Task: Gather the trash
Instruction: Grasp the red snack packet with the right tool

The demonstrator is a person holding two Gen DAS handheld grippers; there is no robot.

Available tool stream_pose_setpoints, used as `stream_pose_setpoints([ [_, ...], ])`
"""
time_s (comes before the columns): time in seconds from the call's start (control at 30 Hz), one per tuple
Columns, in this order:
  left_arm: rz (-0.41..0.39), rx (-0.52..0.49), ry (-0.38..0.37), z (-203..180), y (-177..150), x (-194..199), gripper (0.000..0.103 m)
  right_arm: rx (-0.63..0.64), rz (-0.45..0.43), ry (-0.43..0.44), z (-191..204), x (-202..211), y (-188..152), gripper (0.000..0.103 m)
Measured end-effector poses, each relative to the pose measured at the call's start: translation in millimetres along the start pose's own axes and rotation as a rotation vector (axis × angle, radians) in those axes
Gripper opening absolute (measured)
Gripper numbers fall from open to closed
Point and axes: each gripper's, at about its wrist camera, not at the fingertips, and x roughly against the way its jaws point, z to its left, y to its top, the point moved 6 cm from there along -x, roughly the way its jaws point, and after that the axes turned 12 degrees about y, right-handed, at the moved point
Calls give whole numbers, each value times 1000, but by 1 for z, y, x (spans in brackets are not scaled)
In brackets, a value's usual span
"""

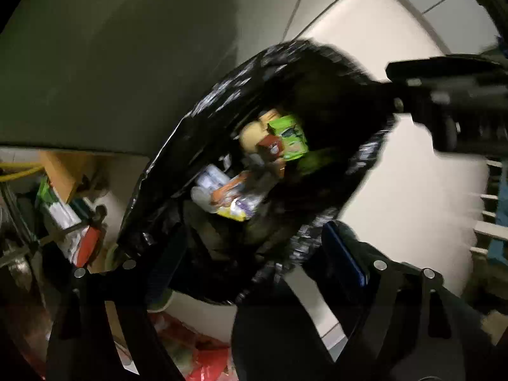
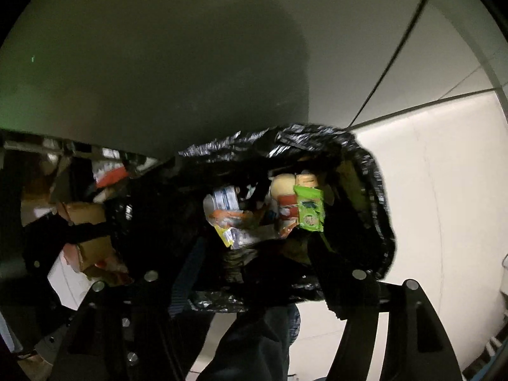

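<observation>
Pale tiled floor (image 1: 397,25); grey wall (image 2: 158,63)

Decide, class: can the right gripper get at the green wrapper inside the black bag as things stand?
Probably yes: the black bag gapes open, the green wrapper lies on top, and the right gripper faces it unobstructed.

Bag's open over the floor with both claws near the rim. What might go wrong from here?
1. The black trash bag is floppy, and the mouth may fold shut if a claw shifts.
2. The green wrapper sits high on the pile and could slide out if the bag tips.
3. Both views are dim and blurred, so I cannot tell how firmly the left claw or right claw holds the rim; it may slip.
</observation>
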Motion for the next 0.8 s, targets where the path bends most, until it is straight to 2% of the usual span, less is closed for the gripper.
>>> stream_pose_setpoints([
  [0.07,-51,-36,-45,-12,1,32,84,12,-71,8,3,45,1,67],
  [0.1,-96,-77,-84,-18,2,60,84,20,-95,9,4,62,0,67],
  [0.23,-267,-177,-190,-35,3,156,90,122,-283,62,36,179,10,69],
  [0.3,-348,-183,-228,-37,5,199,90,194,-398,98,58,232,25,84],
  [0.33,-378,-178,-249,-36,7,218,90,257,-469,112,72,262,40,87],
  [0.4,-435,-152,-278,-32,13,250,90,374,-531,115,94,296,73,96],
  [0.47,-485,-122,-275,-23,19,275,90,474,-536,84,107,313,106,97],
  [0.6,-567,-49,-238,-4,28,306,90,684,-445,-26,120,319,186,97],
  [0.73,-550,63,-186,15,42,307,90,845,-312,-84,123,299,269,97],
  [0.8,-520,161,-175,17,56,305,90,896,-261,-69,117,282,301,97],
])
